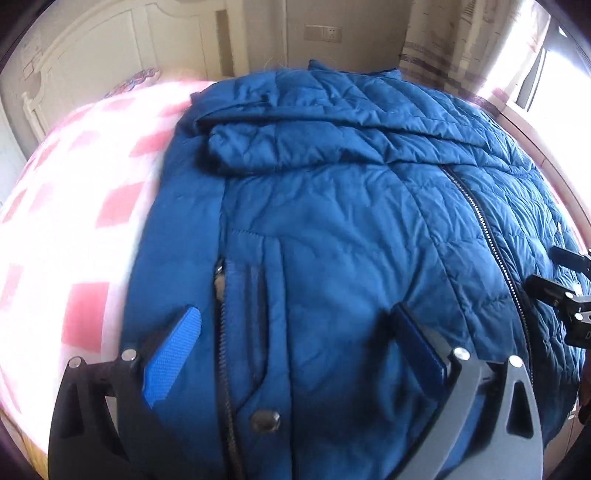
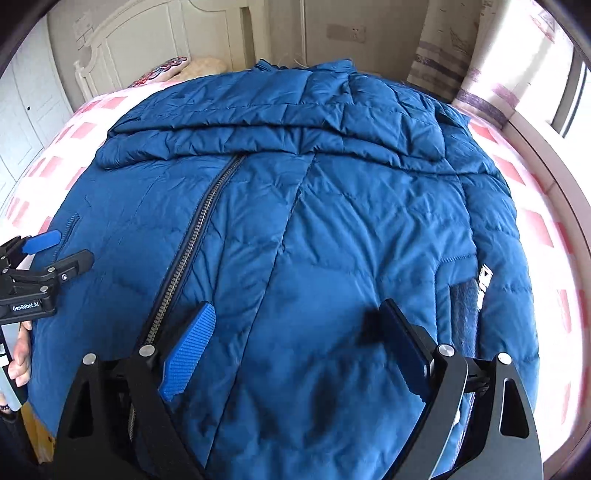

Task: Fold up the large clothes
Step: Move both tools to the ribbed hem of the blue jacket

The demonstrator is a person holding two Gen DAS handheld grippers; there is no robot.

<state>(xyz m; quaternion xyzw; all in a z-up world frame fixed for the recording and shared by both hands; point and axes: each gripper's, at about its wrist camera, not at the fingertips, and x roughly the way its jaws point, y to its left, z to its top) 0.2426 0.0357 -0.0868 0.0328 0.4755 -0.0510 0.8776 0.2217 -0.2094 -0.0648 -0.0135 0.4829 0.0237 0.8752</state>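
Note:
A large blue quilted down jacket (image 1: 332, 229) lies spread on the bed, front up, zipper (image 1: 491, 236) closed, with both sleeves folded across its upper part. It also fills the right wrist view (image 2: 332, 229), zipper (image 2: 192, 243) left of centre. My left gripper (image 1: 299, 332) hovers open just above the jacket's hem near a pocket and a snap button (image 1: 265, 421). My right gripper (image 2: 291, 328) hovers open above the hem on the other side of the zipper. Each gripper shows at the edge of the other's view, the right one (image 1: 554, 277), the left one (image 2: 59, 251).
The bed has a pink and white checked sheet (image 1: 74, 221). A white headboard (image 2: 147, 48) and pillows (image 2: 173, 66) stand at the far end. A curtain and window (image 2: 546, 74) are on the right. A wall socket (image 1: 325, 33) sits behind.

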